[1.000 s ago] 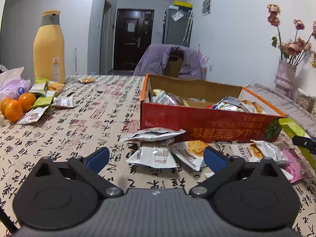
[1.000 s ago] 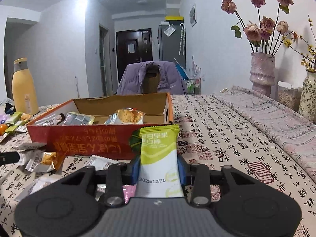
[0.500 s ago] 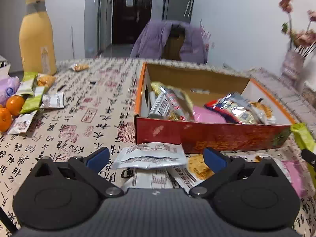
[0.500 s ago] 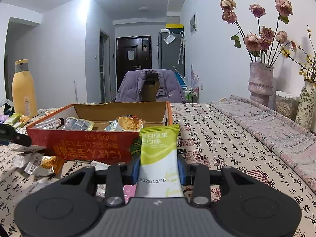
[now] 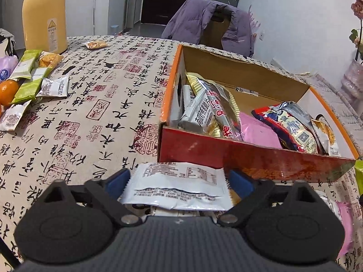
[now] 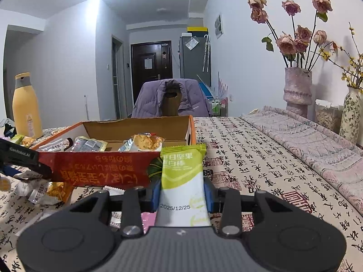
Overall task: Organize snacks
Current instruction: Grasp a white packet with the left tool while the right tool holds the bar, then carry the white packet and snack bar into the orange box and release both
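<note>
While the right gripper [image 6: 183,195] pinches a green-and-white bar [image 6: 183,181] stamped "2025/12/25" at lower centre, the left gripper [image 5: 179,181] (marked "GenRobot.AI") has jaws closing around a white packet [image 5: 179,185].

Calligraphy-print tablecloth [image 5: 95,104], red snack box [image 5: 238,156], yellow bottle [image 5: 44,13], loose packets [image 5: 54,87], seemingly oranges [image 5: 8,91]

red box [image 5: 238,156], green-white bar [image 6: 183,181], calligraphy-print tablecloth [image 5: 90,117]

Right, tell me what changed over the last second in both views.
The left gripper moved in over the white snack packet in front of the red box; its jaws are closing around the packet, which now lies between them. The right gripper kept its hold on the green bar, unmoved.
</note>
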A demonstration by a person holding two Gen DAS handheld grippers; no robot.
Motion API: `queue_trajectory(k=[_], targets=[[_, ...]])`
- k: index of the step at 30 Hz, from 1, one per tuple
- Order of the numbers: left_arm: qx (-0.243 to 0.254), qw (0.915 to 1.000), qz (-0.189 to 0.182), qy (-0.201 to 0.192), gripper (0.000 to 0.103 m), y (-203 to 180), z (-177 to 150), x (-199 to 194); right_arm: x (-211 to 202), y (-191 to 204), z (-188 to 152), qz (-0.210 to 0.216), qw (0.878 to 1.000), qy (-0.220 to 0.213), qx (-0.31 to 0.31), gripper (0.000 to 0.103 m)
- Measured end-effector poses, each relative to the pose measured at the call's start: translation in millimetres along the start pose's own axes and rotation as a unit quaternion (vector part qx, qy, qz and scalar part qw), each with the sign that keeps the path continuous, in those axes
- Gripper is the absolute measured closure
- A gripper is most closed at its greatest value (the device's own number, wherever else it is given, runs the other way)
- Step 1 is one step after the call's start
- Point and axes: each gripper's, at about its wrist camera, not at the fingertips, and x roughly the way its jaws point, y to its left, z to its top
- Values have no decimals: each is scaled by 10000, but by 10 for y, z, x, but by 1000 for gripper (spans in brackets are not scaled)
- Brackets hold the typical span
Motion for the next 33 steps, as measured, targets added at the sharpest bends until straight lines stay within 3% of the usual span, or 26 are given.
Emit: queue_trajectory(k=[9,17,26,33], targets=[[-136,9998,-110,-13,21,58,-10,-35,-9,-3,-6,18,10000,-45,10,66],[-181,9996,-151,-157,23,111,-100,-172,-21,15,-10,9,10000,-86,-33,66],[-1,9969,-231,-752,23,81,-198,-536,-93,68,-5,83,9996,-226,-144,66],[42,9912,-443,-1247,23,-17,-187,-852,-188,175,192,309,9978,-511,-281,66]])
